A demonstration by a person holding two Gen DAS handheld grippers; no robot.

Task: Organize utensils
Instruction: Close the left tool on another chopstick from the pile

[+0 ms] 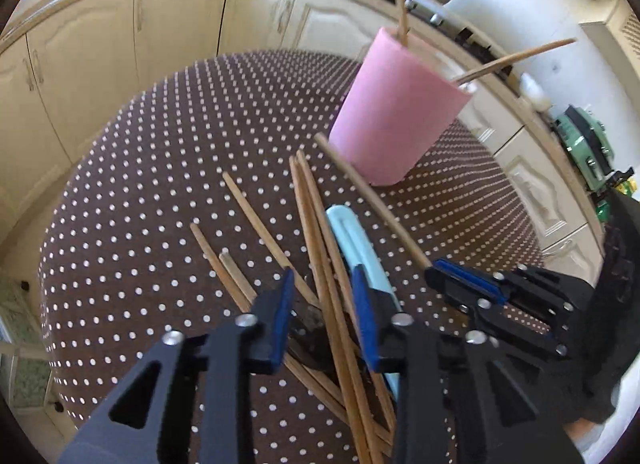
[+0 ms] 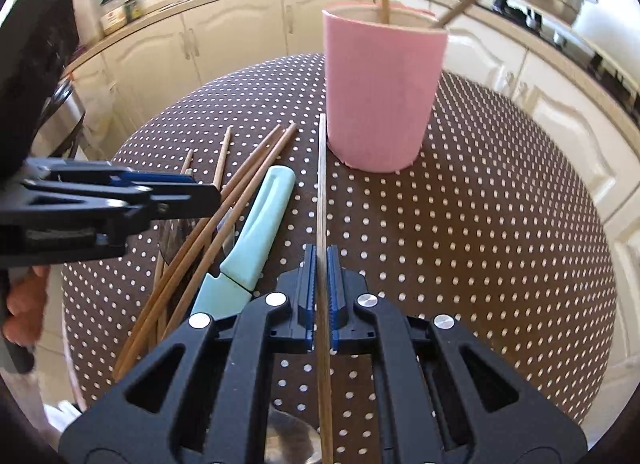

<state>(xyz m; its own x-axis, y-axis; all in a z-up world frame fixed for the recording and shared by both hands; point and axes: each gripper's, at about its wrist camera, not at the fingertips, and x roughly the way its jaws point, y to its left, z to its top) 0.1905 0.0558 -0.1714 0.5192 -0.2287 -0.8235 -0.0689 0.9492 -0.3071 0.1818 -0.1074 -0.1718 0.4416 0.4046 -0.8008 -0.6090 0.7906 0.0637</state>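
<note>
On the polka-dot tablecloth [image 2: 500,223], my left gripper [image 1: 326,304] hung over the heap of wooden chopsticks [image 2: 192,264], its blue pads [image 1: 280,320] spread to either side of a few sticks and pressing on none that I could see. Just beside the heap lay the knife with the pale blue handle [image 2: 256,232]. Farther right, my right gripper [image 2: 320,296] was pinching a single chopstick [image 2: 322,183], its far end pointing at the foot of the pink cup [image 2: 380,103], which stood upright with two chopsticks already leaning inside. I judged the step to be loading sticks into the cup; next, the held stick needed lifting, tipping upright and lowering through the rim.
</note>
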